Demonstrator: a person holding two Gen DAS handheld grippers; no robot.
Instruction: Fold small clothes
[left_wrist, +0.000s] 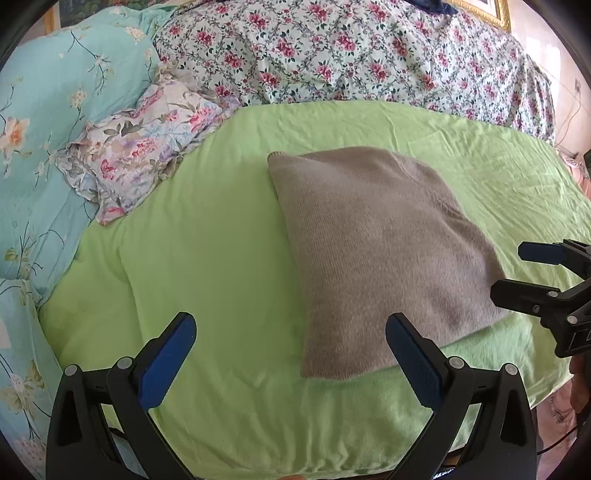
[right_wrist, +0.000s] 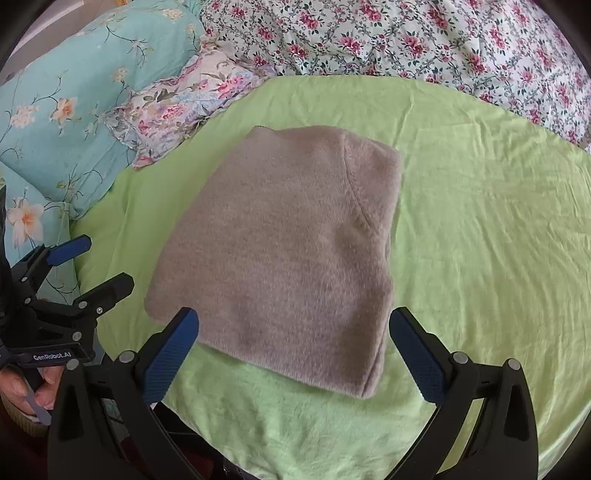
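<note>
A folded beige knitted sweater (right_wrist: 280, 251) is laid flat on a lime-green sheet (right_wrist: 480, 236) spread over the bed, roughly in its middle. In the right wrist view its long axis runs from the near edge toward the far pillows, leaning slightly left at the near end; a curved sleeve seam is seen along its right side. The knit is fuzzy and soft, the outline a rounded rectangle with thick folded edges. The sheet is thin and finely creased.

The left tongs (left_wrist: 291, 328) are held released, the blue ribbed pads (left_wrist: 168, 363) spread wide, above the sheet just left of the sweater's near corner. The right tongs (right_wrist: 293, 328) are likewise spread apart and empty, poised over the sweater's near edge without touching it.

A turquoise floral pillow (left_wrist: 62, 110) and a small ruffled flowered cushion (left_wrist: 140, 147) are seen at the far left, and a rose-print quilt (left_wrist: 351, 55) is bunched along the far side
</note>
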